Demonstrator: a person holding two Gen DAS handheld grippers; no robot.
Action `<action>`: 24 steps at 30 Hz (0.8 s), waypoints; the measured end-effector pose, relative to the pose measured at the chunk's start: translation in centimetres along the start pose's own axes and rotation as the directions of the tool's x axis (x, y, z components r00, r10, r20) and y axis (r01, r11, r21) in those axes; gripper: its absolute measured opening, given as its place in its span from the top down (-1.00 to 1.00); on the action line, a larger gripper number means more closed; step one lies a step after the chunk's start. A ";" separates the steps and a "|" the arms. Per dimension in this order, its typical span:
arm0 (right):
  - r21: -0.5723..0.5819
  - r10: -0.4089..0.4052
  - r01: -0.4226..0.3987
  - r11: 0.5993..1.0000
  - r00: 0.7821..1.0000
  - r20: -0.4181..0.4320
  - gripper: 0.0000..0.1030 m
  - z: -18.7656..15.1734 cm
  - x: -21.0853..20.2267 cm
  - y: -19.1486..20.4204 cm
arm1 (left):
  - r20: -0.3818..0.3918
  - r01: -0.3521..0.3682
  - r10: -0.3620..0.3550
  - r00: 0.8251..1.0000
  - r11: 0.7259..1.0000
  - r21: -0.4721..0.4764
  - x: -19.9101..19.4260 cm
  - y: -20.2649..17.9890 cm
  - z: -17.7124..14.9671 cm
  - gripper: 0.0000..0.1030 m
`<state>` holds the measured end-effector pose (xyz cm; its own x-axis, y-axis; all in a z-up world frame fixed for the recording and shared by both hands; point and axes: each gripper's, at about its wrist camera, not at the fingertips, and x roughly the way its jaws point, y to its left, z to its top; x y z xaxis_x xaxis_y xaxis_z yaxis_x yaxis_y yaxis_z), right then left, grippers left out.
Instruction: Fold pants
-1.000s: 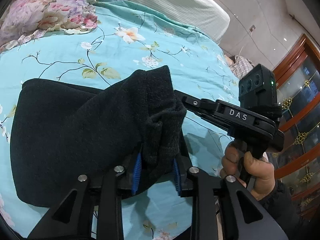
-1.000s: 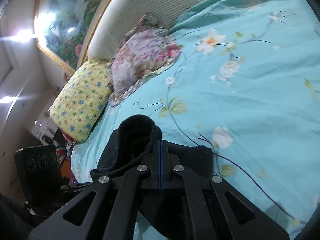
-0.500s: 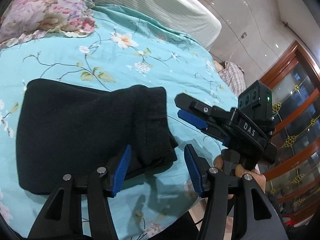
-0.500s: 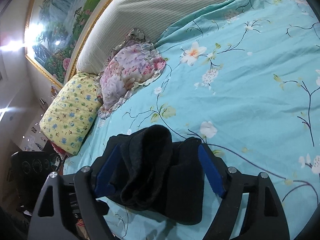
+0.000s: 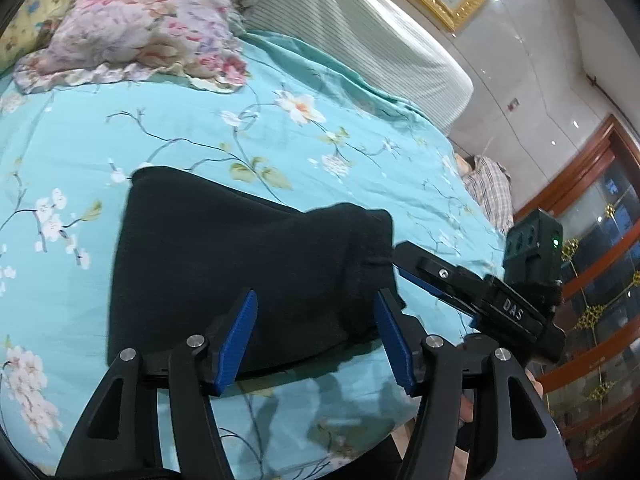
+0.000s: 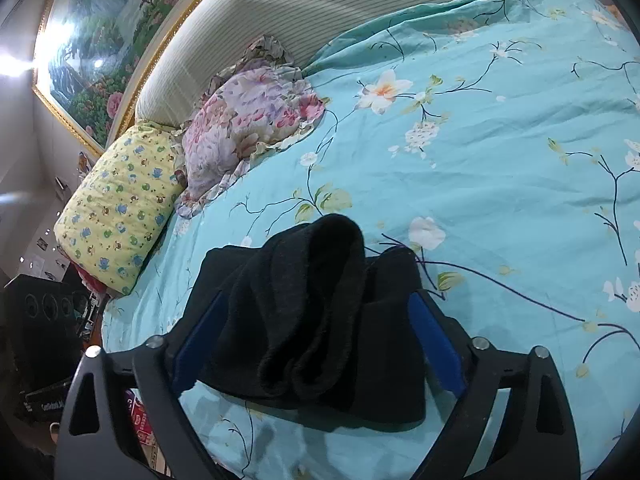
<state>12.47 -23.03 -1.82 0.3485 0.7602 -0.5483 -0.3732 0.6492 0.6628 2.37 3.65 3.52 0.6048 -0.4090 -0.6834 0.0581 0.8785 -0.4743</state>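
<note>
Bed: turquoise floral bedspread (image 5: 192,140), striped headboard (image 5: 360,28) behind, gilt-framed painting (image 6: 104,40) above.
Pillows: pink floral pillow (image 6: 248,120) and yellow printed pillow (image 6: 116,208) at the head end.
Pants: black pants (image 5: 240,264), folded into a thick stack, lie near the bed's front edge.
Left gripper (image 5: 316,336): jaws spread, just before the stack, gripping nothing.
Right gripper (image 6: 320,336): jaws spread wide, one on either side of the stack's bunched end.
</note>
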 end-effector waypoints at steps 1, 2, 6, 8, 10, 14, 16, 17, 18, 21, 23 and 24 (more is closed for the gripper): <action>-0.012 -0.012 0.012 1.000 1.000 0.001 -0.81 0.0 0.0 0.3 | 0.005 -0.005 0.005 1.000 1.000 -0.004 -0.2 0.3 0.0 -0.20; -0.021 -0.025 0.025 0.999 1.000 0.002 -0.82 -0.1 0.0 0.6 | 0.008 -0.010 0.010 1.000 1.000 -0.010 -0.4 0.6 0.0 -0.21; -0.048 -0.079 0.080 0.996 0.997 0.007 -0.92 -0.2 -0.2 1.5 | 0.022 -0.037 0.038 0.999 0.999 -0.036 -1.0 1.9 0.0 -0.23; -0.046 -0.103 0.103 0.994 0.995 0.005 -0.94 -0.3 -0.2 1.6 | 0.026 -0.050 0.051 0.998 0.997 -0.054 -1.1 2.7 0.0 -0.25; -0.038 -0.110 0.110 0.993 0.994 0.005 -0.97 -0.4 -0.2 1.7 | 0.029 -0.056 0.059 0.998 0.996 -0.073 -1.3 3.5 0.1 -0.25; -0.022 -0.133 0.133 0.991 0.991 -0.011 -0.99 -0.7 0.2 1.6 | 0.040 -0.072 0.077 0.996 0.992 -0.107 -1.7 4.9 0.3 -0.25; -0.007 -0.146 0.146 0.989 0.989 -0.019 -0.99 -0.8 0.5 1.5 | 0.047 -0.082 0.088 0.995 0.989 -0.120 -2.0 5.5 0.4 -0.27; -0.002 -0.153 0.153 0.988 0.988 -0.021 -0.99 -0.8 0.6 1.5 | 0.049 -0.085 0.092 0.995 0.988 -0.127 -2.0 5.8 0.5 -0.28; 0.002 -0.159 0.159 0.987 0.987 -0.024 -0.99 -0.8 0.7 1.5 | 0.051 -0.089 0.097 0.994 0.987 -0.136 -2.1 6.2 0.6 -0.33; 0.011 -0.171 0.171 0.985 0.985 -0.032 -0.99 -0.8 1.1 1.5 | 0.043 -0.098 0.106 0.993 0.982 -0.161 -2.0 7.3 0.7 -0.35; 0.012 -0.182 0.183 0.983 0.982 -0.044 -0.99 -0.9 1.4 1.5 | 0.031 -0.096 0.103 0.994 0.980 -0.173 -1.7 8.0 0.8 -0.35; 0.014 -0.185 0.186 0.983 0.981 -0.051 -0.99 -1.0 1.6 1.5 | 0.023 -0.098 0.103 0.994 0.979 -0.177 -1.4 8.4 0.9 -0.35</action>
<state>11.66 -20.81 -2.24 0.3673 0.6276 -0.6865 -0.2899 0.7785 0.5566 2.70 11.83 1.00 0.6259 -0.3102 -0.7155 -0.1426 0.8565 -0.4961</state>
